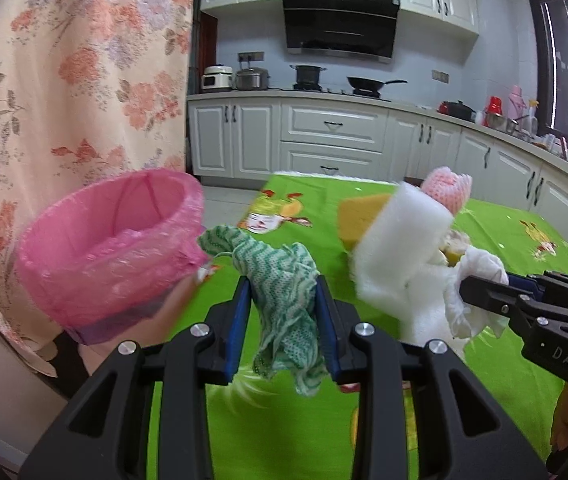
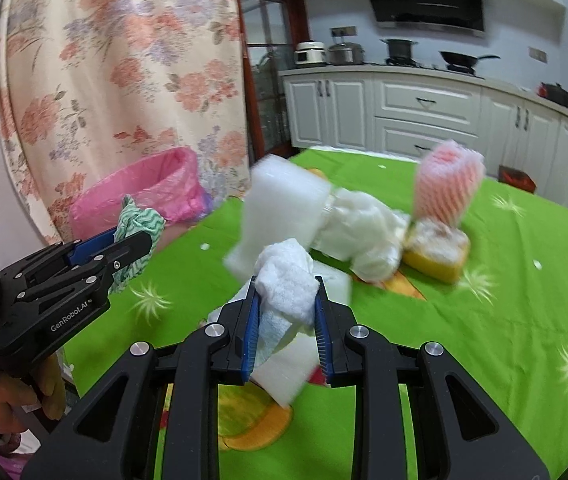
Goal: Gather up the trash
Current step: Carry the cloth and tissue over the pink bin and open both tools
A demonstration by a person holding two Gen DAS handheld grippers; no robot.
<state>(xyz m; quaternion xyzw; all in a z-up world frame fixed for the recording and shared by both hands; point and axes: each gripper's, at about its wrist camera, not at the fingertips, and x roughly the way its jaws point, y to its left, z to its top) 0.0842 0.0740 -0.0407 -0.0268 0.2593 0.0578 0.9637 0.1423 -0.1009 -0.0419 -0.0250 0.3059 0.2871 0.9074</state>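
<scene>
Carrying step, by the look of it: both loads lifted, drop into the bin [image 1: 111,248] not yet made.

Left gripper [image 1: 284,312] clamped on a green cloth [image 1: 284,276], cloth bunched between the blue pads and hanging below them, its free end reaching toward the bin's rim, just beside it. Right gripper [image 2: 286,312] clamped on a wad of white tissue [image 2: 288,280], wad bulging above the pads, a tail trailing beneath. Farther from the bin than the left gripper, over the green tabletop [image 2: 504,280].

Bin lined with a pink bag, mouth open, tilted toward the camera in the left view, standing off the tabletop's edge in front of a floral curtain [image 1: 83,80].

More trash beyond the right gripper, away from the bin: a white foam block [image 2: 284,208], blurred and hard to tell whether resting or lifted with the tissue; crumpled white paper [image 2: 364,232]; a yellow sponge [image 2: 436,252]; a pink foam net [image 2: 450,188] upright behind the sponge.

Next, probably: cloth over the bin's mouth, clear of the rim, then pads parted; tissue after. Risk: cloth snagging on the liner's edge, or the foam block dropping short of the bin.
</scene>
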